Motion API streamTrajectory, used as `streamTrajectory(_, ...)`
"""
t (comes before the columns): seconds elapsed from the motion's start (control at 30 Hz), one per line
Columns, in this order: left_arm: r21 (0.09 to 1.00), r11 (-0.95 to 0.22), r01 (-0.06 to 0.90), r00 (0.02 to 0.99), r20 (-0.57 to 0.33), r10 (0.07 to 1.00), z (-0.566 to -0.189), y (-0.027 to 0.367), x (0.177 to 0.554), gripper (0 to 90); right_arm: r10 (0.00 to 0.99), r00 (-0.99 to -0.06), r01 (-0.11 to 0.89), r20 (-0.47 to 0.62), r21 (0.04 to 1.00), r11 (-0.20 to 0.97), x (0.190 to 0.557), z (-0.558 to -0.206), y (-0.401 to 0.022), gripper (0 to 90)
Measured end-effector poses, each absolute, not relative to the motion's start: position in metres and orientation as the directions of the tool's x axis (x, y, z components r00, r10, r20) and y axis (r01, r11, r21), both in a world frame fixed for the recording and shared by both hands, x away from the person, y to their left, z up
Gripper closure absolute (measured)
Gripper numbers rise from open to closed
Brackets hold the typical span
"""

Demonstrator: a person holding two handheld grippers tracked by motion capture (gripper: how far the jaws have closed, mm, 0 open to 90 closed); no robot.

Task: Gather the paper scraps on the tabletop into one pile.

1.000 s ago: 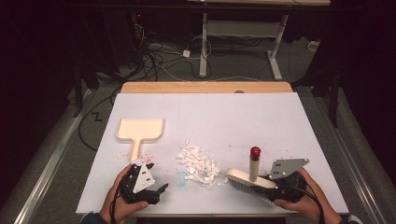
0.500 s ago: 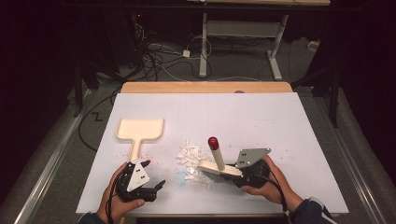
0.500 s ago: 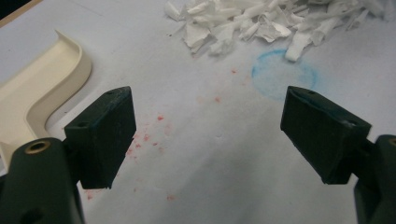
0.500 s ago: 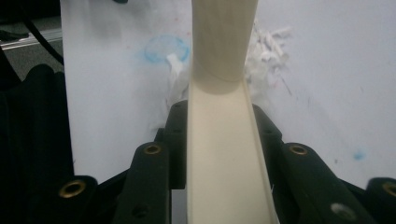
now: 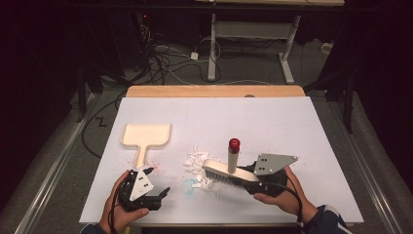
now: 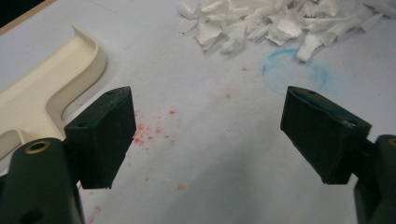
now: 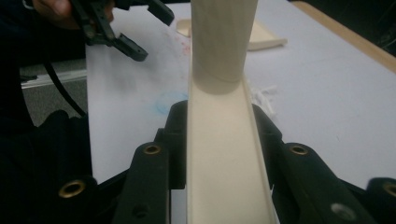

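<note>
- Lying left of the paper scraps (image 5: 199, 163) and apart from them, the dustpan (image 5: 146, 136) is flat on the table (image 5: 302, 126).
- Below the dustpan, the left gripper (image 5: 158, 194) has its jaws wide open and holds nothing.
- Right of the scraps, the right gripper (image 5: 246, 175) is clamped on the brush (image 5: 229, 170), whose bristles touch the scraps.

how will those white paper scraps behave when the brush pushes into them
The paper scraps look thin and crumpled, so probably very light and floppy. Lying loose in a heap, they'd likely scatter or flutter rather than slide together. Some may catch in the brush bristles.
</note>
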State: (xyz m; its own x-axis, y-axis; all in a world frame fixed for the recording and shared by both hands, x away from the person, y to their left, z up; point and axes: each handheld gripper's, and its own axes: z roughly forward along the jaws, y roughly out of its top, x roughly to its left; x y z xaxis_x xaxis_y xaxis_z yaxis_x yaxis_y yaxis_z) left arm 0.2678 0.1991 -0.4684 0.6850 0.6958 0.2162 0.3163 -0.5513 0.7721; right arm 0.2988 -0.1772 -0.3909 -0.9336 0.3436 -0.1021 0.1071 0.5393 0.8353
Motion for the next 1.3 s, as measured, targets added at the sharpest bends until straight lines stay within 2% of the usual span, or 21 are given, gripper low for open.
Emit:
streamTrajectory(0.2, 0.792, -0.520, 0.319, 0.654, 0.213, 0.726, -0.465, 0.205, 0.268, 17.2, 0.286, -0.958, 0.112, -0.036, 0.869, 0.482, 0.292, -0.398, -0.164, 67.7)
streamTrajectory(0.33, 0.801, -0.507, 0.318, 0.641, 0.212, 0.737, -0.463, 0.208, 0.269, 17.3, 0.224, -0.974, 0.157, 0.042, 0.834, 0.529, 0.290, -0.423, -0.139, 67.7)
streamTrajectory(0.5, 0.808, -0.490, 0.327, 0.631, 0.199, 0.750, -0.462, 0.210, 0.268, 17.3, 0.208, -0.977, 0.163, 0.053, 0.814, 0.558, 0.291, -0.442, -0.123, 67.8)
streamTrajectory(0.57, 0.809, -0.489, 0.326, 0.631, 0.199, 0.750, -0.462, 0.210, 0.268, 17.3, 0.230, -0.973, 0.146, 0.018, 0.820, 0.553, 0.298, -0.442, -0.119, 67.8)
streamTrajectory(0.7, 0.808, -0.491, 0.326, 0.637, 0.196, 0.746, -0.463, 0.209, 0.268, 17.2, 0.239, -0.971, 0.150, 0.018, 0.825, 0.545, 0.311, -0.444, -0.118, 67.7)
streamTrajectory(0.97, 0.803, -0.504, 0.320, 0.651, 0.200, 0.732, -0.464, 0.208, 0.270, 17.2, 0.263, -0.964, 0.115, -0.037, 0.834, 0.540, 0.355, -0.445, -0.112, 67.7)
streamTrajectory(1.3, 0.800, -0.509, 0.317, 0.661, 0.199, 0.724, -0.466, 0.207, 0.270, 17.2, 0.297, -0.953, 0.122, -0.049, 0.839, 0.530, 0.371, -0.441, -0.113, 67.7)
